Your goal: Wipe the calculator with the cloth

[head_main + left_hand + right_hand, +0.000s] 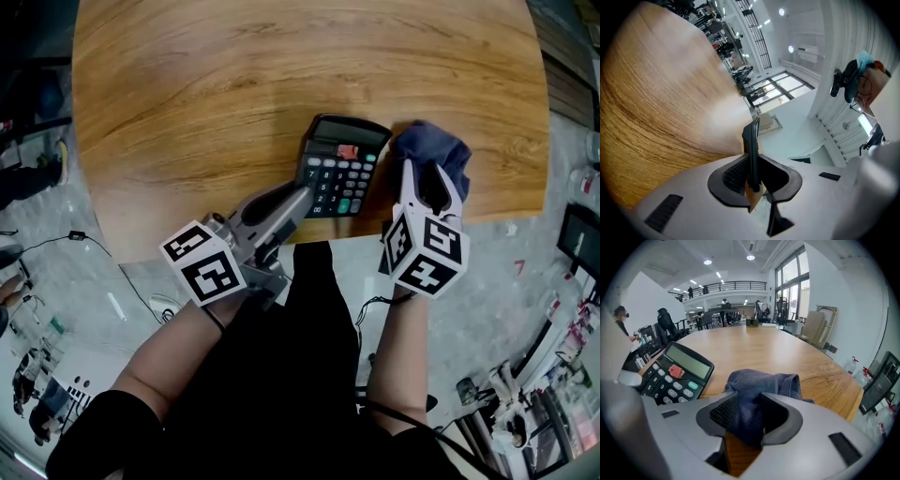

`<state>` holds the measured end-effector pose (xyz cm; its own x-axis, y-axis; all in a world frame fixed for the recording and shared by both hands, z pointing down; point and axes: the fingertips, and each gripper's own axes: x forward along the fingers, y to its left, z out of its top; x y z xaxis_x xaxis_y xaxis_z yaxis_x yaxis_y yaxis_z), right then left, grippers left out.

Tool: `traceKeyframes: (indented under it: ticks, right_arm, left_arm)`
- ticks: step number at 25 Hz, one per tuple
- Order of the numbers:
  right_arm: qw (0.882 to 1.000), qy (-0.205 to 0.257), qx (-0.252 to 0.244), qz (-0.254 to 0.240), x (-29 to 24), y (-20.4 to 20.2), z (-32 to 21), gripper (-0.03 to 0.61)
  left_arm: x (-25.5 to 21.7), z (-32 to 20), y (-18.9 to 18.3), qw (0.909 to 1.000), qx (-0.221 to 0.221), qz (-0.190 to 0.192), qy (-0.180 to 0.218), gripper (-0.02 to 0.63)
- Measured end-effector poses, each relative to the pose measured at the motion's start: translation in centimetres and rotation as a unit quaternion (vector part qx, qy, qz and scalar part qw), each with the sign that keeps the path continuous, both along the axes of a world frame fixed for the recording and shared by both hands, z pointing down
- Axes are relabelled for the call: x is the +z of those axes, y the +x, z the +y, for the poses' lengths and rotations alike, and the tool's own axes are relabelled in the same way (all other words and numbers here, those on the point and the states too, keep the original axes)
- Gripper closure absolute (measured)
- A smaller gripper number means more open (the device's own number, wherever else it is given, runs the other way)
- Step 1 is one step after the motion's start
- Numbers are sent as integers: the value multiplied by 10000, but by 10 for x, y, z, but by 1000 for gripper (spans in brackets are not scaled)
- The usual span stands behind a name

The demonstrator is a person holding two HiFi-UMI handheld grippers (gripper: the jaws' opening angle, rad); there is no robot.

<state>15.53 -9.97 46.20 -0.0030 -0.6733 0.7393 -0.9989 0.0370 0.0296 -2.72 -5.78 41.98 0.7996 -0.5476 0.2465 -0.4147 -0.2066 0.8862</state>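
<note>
Closest in the head view are the person's bare forearms point(178, 356), reaching from the bottom edge toward the near edge of the wooden table point(234, 84). On the left, the left gripper point(302, 194) comes in slanting over the near edge and grips the calculator point(342, 167) by its near left corner. Its own view shows the dark body edge-on between the jaws, both pads pressed against it at a narrow gap. The calculator sits close to the near edge, right of the table's middle, with its display point(347, 131) toward the far side and its keys toward the person. A small red piece point(348, 151) lies on it just below the display. Whether its gripped corner is lifted off the wood cannot be told. Just beside the calculator's right side is the cloth point(433, 155), dark blue and bunched, close to the near right corner of the table. It is held by the right gripper point(427, 187), which points steeply down. The right gripper view shows a thick fold of the cloth filling the space between the jaws, with the rest spilling forward onto the wood. From here it is unclear whether cloth and calculator touch.
</note>
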Motion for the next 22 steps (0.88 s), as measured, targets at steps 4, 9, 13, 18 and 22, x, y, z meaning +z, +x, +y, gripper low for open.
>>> traceKeyframes:
  ticks: [4,9,13,18,22]
  right_arm:
    - [9994,21,-160,300,-2,0,-1,509]
    - [9996,283,-61,21,-10,6,5,540]
    - [9960,864,-21,-205,-47,1,12,541]
    - [9861,1525,-289,-601,-102,-34,7,541]
    - [9812,1632,-653,-804,-116,-72,3,541]
  left_arm:
    - [-3,-1,1,10000,28,46,-24,546]
    - [-4,-1,0,10000,-11,56,-26,546]
    - [1,2,-2,9999,-69,94,-113,546]
    - [1,2,-3,9999,-51,76,-89,546]
    - [-5,2,-1,10000,46,61,11,546]
